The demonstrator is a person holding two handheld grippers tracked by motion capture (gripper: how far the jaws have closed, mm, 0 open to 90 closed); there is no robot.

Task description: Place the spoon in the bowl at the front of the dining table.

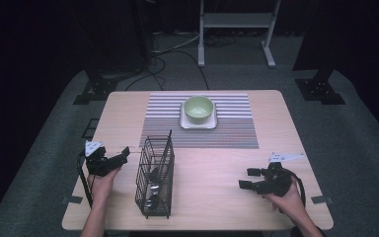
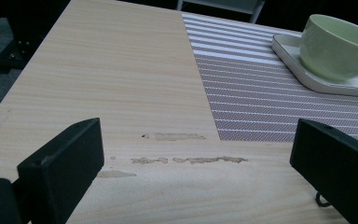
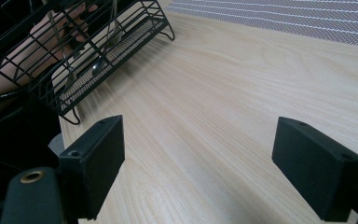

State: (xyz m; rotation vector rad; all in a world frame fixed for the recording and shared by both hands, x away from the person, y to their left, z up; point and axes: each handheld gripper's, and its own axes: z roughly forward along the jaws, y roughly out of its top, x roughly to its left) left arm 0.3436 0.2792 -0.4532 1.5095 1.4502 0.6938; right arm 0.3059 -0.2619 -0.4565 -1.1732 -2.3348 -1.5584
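A black wire basket (image 1: 154, 177) stands on the wooden table (image 1: 227, 197) at front left, with spoons (image 1: 153, 190) upright inside. My left gripper (image 1: 121, 157) is held just left of the basket, open and empty. My right gripper (image 1: 249, 178) hovers at the front right, open and empty, pointing left toward the basket (image 3: 88, 51). A pale green bowl (image 1: 199, 109) rests on a white square plate (image 1: 198, 123) on a striped placemat (image 1: 227, 131) at the back centre. The left gripper view shows the bowl (image 2: 338, 44) far right, beyond its jaws.
Scuffed marks (image 2: 186, 160) mark the bare wood ahead of the left gripper. A white frame stand (image 1: 237, 29) and black stand legs (image 1: 96, 86) sit on the grey floor beyond the table. Bare wood lies between the basket and the right gripper.
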